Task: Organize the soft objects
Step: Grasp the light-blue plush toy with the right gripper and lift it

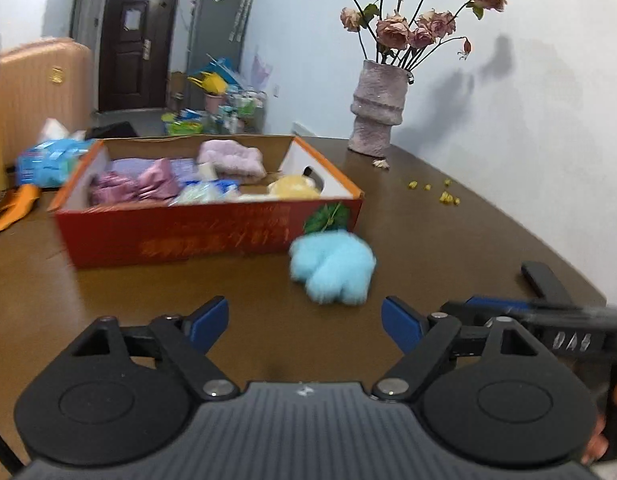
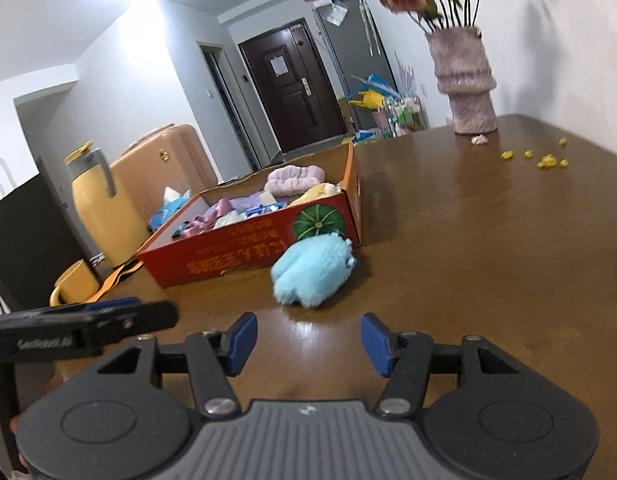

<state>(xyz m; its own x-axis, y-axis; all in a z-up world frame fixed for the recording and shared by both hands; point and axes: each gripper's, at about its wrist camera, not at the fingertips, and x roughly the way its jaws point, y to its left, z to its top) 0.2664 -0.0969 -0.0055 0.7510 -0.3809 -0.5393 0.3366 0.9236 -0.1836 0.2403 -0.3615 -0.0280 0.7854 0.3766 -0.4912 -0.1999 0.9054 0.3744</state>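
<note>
A light blue plush toy [image 1: 332,266] lies on the brown table [image 1: 448,240] against the front right corner of a red cardboard box [image 1: 188,236]. The box holds several soft things, among them a pink fluffy cloth [image 1: 232,156] and a yellow plush [image 1: 294,186]. My left gripper [image 1: 305,322] is open and empty, a short way in front of the blue plush. My right gripper [image 2: 308,344] is open and empty, also just short of the blue plush [image 2: 312,270], with the box [image 2: 244,256] behind it. Each gripper shows at the edge of the other's view.
A pink vase of dried roses [image 1: 378,112] stands at the table's far edge by the wall, with yellow petal bits [image 1: 448,198] nearby. A yellow jug [image 2: 96,208], a yellow cup [image 2: 74,282] and a tissue pack [image 1: 48,160] sit left of the box.
</note>
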